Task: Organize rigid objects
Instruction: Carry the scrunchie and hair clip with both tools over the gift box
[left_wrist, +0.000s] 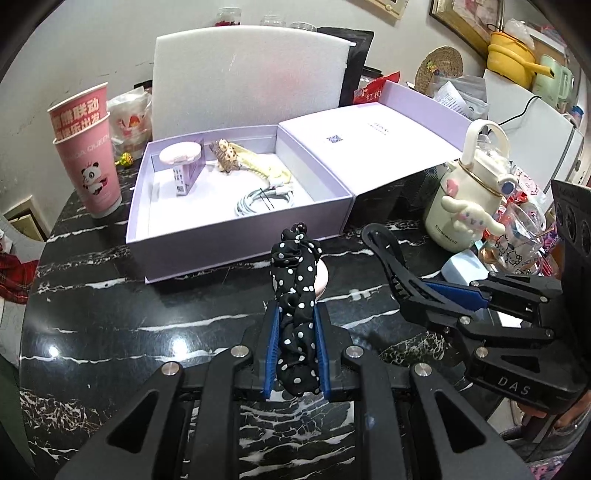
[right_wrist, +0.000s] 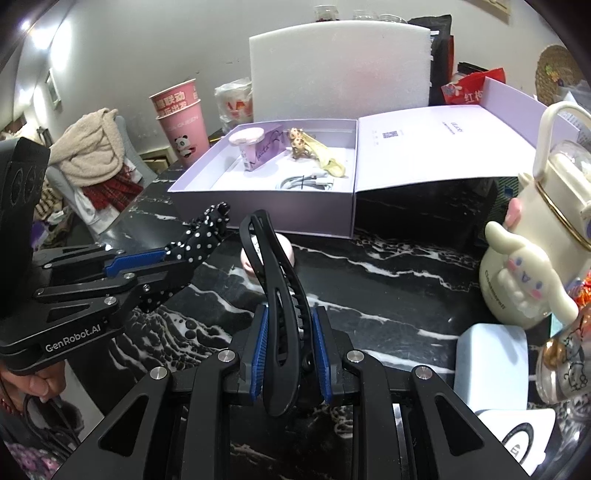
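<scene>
My left gripper (left_wrist: 295, 325) is shut on a black polka-dot hair tie (left_wrist: 297, 291) and holds it above the black marble table (left_wrist: 110, 332), in front of the open lilac box (left_wrist: 236, 206). It also shows in the right wrist view (right_wrist: 173, 269). My right gripper (right_wrist: 288, 332) is shut on a black hair clip (right_wrist: 275, 295), also seen in the left wrist view (left_wrist: 391, 262). The box holds a pink round compact (left_wrist: 181, 155), a small purple carton (left_wrist: 188, 177), a leopard clip (left_wrist: 225, 158), a yellow clip (left_wrist: 266, 170) and a coiled white cable (left_wrist: 262, 201). A pink round item (right_wrist: 249, 260) lies on the table behind both grippers.
The box's lid (left_wrist: 369, 147) lies open to its right. Pink paper cups (left_wrist: 88, 155) stand at the left. A cream Cinnamoroll bottle (left_wrist: 469, 199), a glass cup (left_wrist: 524, 240) and a pale blue case (right_wrist: 491, 365) crowd the right. A white foam board (left_wrist: 247, 81) stands behind.
</scene>
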